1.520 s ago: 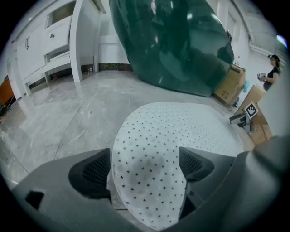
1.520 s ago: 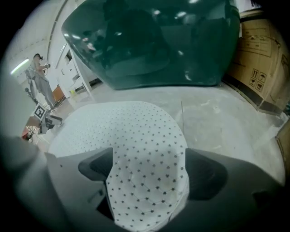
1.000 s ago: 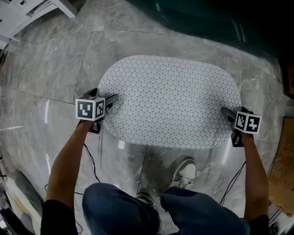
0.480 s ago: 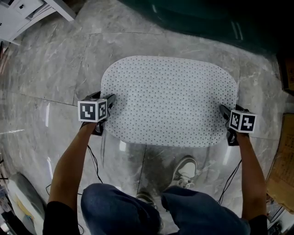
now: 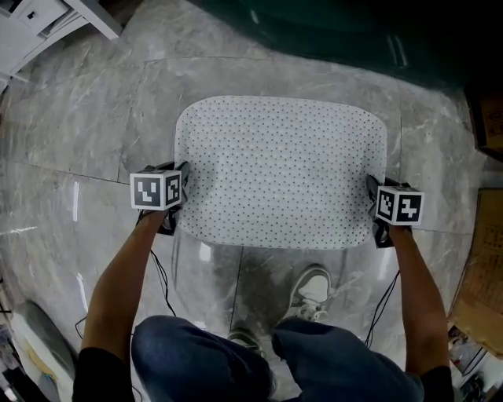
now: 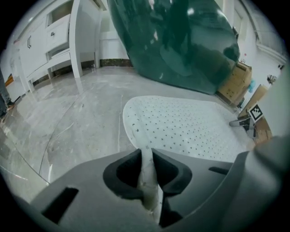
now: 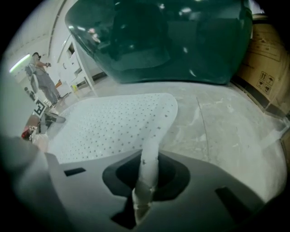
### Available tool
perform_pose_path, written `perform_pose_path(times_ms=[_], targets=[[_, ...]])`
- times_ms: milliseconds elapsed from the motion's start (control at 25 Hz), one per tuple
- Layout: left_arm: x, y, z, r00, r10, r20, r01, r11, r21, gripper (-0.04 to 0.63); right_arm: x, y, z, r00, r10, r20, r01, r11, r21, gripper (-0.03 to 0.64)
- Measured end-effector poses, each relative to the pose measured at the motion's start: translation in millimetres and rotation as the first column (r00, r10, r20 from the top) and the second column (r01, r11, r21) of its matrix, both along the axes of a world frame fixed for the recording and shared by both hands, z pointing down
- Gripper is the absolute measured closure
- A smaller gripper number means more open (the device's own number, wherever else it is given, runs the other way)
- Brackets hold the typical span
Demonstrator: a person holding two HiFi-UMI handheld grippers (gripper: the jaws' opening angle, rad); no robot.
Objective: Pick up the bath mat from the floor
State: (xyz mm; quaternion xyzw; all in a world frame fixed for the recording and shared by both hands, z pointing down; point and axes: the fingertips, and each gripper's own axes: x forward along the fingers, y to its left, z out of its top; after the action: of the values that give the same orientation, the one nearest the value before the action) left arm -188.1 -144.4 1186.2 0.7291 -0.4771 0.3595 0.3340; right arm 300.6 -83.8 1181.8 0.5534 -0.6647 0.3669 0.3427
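Observation:
The white bath mat (image 5: 279, 169), dotted with small holes, lies on the grey marble floor, and its left and right ends are bent upward. My left gripper (image 5: 182, 185) is at the mat's left end. In the left gripper view its jaws (image 6: 146, 156) are closing, and the mat's edge (image 6: 190, 127) stands pinched upright between the pads. My right gripper (image 5: 371, 196) is at the mat's right end. Its jaws (image 7: 149, 163) are closing too, with a raised fold of the mat (image 7: 108, 124) squeezed between them.
A large dark green tub (image 5: 330, 31) stands just beyond the mat. White cabinets (image 5: 31, 20) are at the far left, and cardboard boxes (image 5: 479, 290) at the right. The person's shoe (image 5: 313, 292) is close to the mat's near edge. Cables hang from both grippers.
Both grippers slid inward along the floor and their jaws closed over the mat's ends. The ends now curl upward, so the mat looks narrower.

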Motion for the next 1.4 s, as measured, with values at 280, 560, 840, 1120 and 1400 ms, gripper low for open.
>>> perform_pose_path(times_ms=[280, 560, 840, 1120, 1400], targets=[[1.4, 0.1, 0.4, 1.0, -0.022, -0.01, 0.022, 1.0, -0.008, 0.549, 0.5, 0.1, 0.6, 0.997, 0.059, 0.047, -0.058, 0.998, -0.019, 0.583], [4.1, 1.5, -7.4, 1.0, -0.011, -0.017, 0.011, 1.0, -0.016, 0.565, 0.2, 0.4, -6.4, 0.998, 0.044, 0.046, -0.044, 0.999, -0.013, 0.586], [11.2, 3.8, -37.1, 0.999, -0.019, -0.051, 0.018, 1.0, -0.011, 0.567, -6.5, 1.6, -39.7, 0.998, 0.015, 0.069, -0.017, 1.0, 0.023, 0.586], [29.1, 5.3, -89.3, 0.998, 0.013, -0.055, -0.013, 1.0, 0.008, 0.567, -18.3, 3.6, -84.9, 0.991, 0.029, 0.13, -0.034, 0.999, 0.036, 0.588], [50.8, 5.9, -154.6, 0.996, 0.033, -0.079, -0.032, 0.999, 0.013, 0.567, -22.6, 0.4, -141.5, 0.99, 0.036, 0.14, -0.042, 0.998, 0.038, 0.587]])
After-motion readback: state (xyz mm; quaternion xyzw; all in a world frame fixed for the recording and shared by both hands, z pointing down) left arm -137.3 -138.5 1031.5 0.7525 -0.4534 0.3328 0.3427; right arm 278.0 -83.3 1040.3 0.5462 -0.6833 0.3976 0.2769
